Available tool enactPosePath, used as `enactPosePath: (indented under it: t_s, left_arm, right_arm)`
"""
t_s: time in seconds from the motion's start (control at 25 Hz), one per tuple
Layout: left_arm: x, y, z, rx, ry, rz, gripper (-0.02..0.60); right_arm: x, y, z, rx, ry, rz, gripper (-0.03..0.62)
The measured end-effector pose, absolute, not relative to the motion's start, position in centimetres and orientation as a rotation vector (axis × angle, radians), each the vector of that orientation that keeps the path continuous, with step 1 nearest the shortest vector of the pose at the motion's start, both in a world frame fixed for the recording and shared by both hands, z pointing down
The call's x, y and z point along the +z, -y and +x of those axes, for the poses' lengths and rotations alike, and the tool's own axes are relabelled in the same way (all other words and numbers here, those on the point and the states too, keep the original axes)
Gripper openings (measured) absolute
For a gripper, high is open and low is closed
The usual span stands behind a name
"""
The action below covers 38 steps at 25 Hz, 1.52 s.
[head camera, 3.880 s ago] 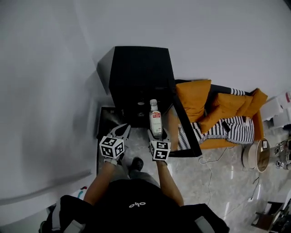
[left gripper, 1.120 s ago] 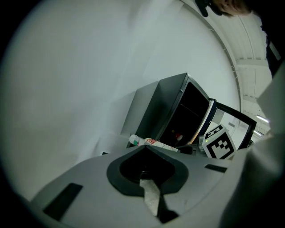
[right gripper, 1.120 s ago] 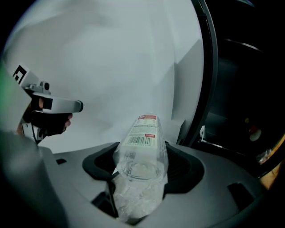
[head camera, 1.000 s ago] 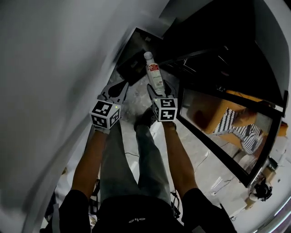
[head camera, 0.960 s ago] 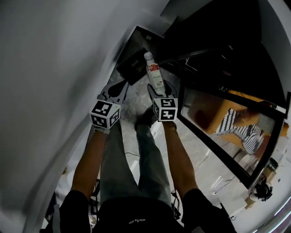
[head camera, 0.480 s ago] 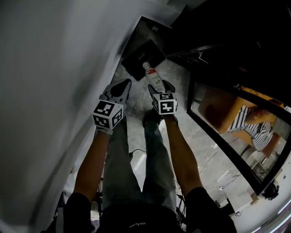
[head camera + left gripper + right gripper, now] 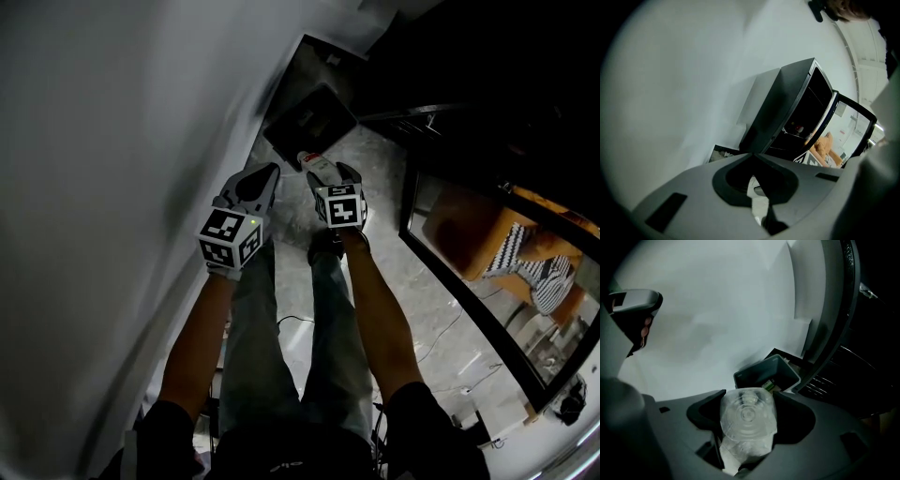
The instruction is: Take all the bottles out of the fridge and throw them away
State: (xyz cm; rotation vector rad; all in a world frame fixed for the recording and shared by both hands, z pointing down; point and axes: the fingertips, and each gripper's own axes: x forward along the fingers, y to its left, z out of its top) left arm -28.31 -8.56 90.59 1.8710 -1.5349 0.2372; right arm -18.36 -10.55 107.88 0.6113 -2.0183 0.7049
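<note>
Bottle (image 7: 749,423) – one, out of the fridge (image 7: 778,103), clamped in right tool (image 7: 330,171), bin (image 7: 746,379) just ahead and below, not yet dropped; left tool (image 7: 263,178) closed, empty; fridge remainder unclear.

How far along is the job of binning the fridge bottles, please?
Done: the dark grey bin already holds some litter. In hand: the right gripper grips a clear plastic bottle aimed at that bin. Left: dropping it; whether the open black fridge holds more is unclear.
</note>
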Motion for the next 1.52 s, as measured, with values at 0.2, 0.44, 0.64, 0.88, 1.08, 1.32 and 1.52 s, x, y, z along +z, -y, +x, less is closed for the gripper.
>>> enactPosePath:
  t_s: [0.2,0.44,0.64,0.88,1.08,1.32,1.52]
  left_arm:
    - [90.7,8.7,-28.8,0.241,1.539,1.862,0.006]
    - [90.4,9.0,-29.4,0.244,1.546,1.863,0.006]
    - [88.8,9.7,-29.2,0.253,1.555,1.873,0.006]
    - [83.1,10.5,-27.6,0.239,1.575,1.893,0.006]
    - [76.8,12.5,-25.2,0.202,1.598,1.94,0.006]
    - [69.1,13.2,-20.6,0.17,1.593,1.987,0.006]
    - [63.0,13.3,-16.5,0.169,1.573,2.052,0.006]
  right_arm:
    - [108.4,10.9,-19.8,0.686,2.037,0.588,0.316]
    - [107.0,12.5,-20.5,0.726,2.093,0.649,0.318]
    - [103.2,13.7,-18.6,0.703,2.129,0.719,0.316]
    - [93.9,14.2,-15.7,0.711,2.198,0.809,0.276]
    - [84.7,15.7,-13.7,0.699,2.267,0.858,0.194]
    - [74.3,16.3,-9.4,0.663,2.307,0.949,0.061]
    - [67.0,16.4,-4.8,0.676,2.337,1.023,0.009]
